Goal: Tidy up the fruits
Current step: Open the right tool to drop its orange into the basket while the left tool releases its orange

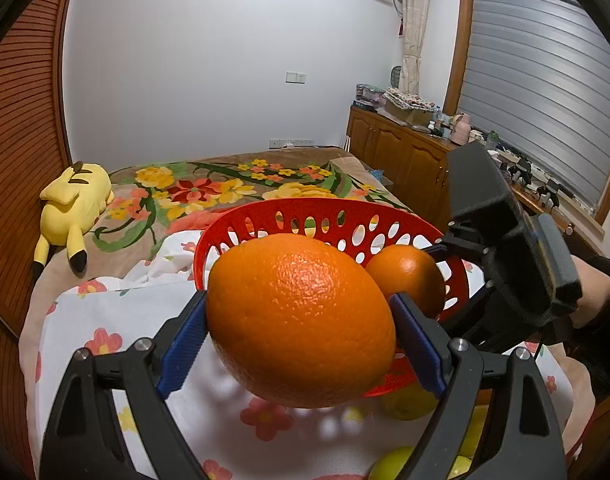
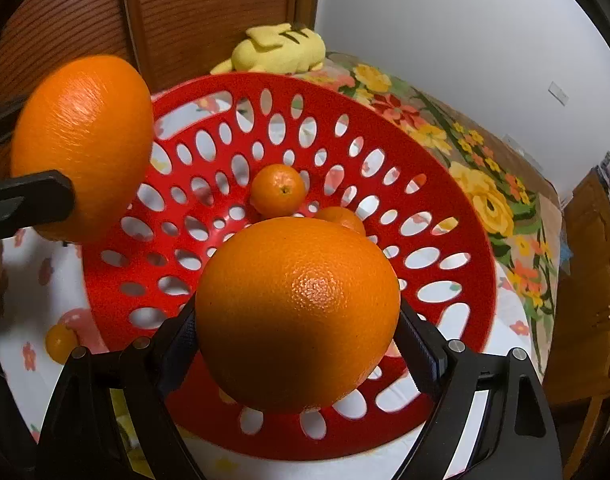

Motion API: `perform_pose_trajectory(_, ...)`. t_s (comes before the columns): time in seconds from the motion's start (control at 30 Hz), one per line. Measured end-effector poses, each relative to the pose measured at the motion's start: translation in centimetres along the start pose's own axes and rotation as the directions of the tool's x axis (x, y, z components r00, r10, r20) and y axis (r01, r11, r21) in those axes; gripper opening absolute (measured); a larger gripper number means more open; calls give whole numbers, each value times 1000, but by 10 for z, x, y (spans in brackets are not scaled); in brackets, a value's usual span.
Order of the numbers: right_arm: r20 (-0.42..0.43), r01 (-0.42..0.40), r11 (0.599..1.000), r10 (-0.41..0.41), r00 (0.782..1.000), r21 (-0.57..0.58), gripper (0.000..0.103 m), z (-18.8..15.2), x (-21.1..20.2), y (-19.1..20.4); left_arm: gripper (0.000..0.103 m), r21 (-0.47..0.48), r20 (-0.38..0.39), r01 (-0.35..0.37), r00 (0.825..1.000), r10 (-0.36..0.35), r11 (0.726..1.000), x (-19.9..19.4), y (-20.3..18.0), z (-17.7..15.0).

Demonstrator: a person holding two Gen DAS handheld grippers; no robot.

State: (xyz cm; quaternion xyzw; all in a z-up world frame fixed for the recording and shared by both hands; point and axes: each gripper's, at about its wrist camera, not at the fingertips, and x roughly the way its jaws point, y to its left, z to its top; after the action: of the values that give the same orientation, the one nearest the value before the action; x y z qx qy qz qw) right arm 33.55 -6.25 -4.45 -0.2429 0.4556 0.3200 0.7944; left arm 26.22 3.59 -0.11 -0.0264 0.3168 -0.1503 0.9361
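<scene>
My left gripper (image 1: 301, 320) is shut on a large orange (image 1: 301, 320), held in the air before the near rim of the red perforated basket (image 1: 265, 216). My right gripper (image 2: 297, 316) is shut on a second large orange (image 2: 297, 312), held over the basket (image 2: 457, 208). In the left wrist view the right gripper (image 1: 441, 256) shows with its orange (image 1: 409, 276) above the basket. In the right wrist view the left gripper's orange (image 2: 81, 140) hangs at the basket's left rim. Two small tangerines, one (image 2: 278, 190) at the middle and one (image 2: 341, 218) partly hidden, lie in the basket.
The basket stands on a white floral cloth (image 1: 105, 320) on a bed. Yellow-green fruits (image 1: 405, 404) lie on the cloth near the basket, and a small orange fruit (image 2: 59, 342) lies left of it. A yellow plush toy (image 1: 73, 204) lies by the wooden wall. A wooden cabinet (image 1: 401, 152) stands right.
</scene>
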Motion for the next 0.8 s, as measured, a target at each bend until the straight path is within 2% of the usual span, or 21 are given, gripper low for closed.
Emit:
perform_pose_trajectory(0.07,-15,25,999,-25,1000,-25,90,0,6,5,89,-1,2,-2,1000,2,1000,-1,0,0)
perform_pose_trajectory(0.5,-25,5,1000,-5,1000,-2,90,4,7,2,89,-3,2,2,1000,-2,1000,1,-3,0)
perform_pose_trajectory(0.8,72,-5,997,-1,997,81,92,9,-26,-22,89,-1,-1,-1,1000,1,1000,4,-4,2)
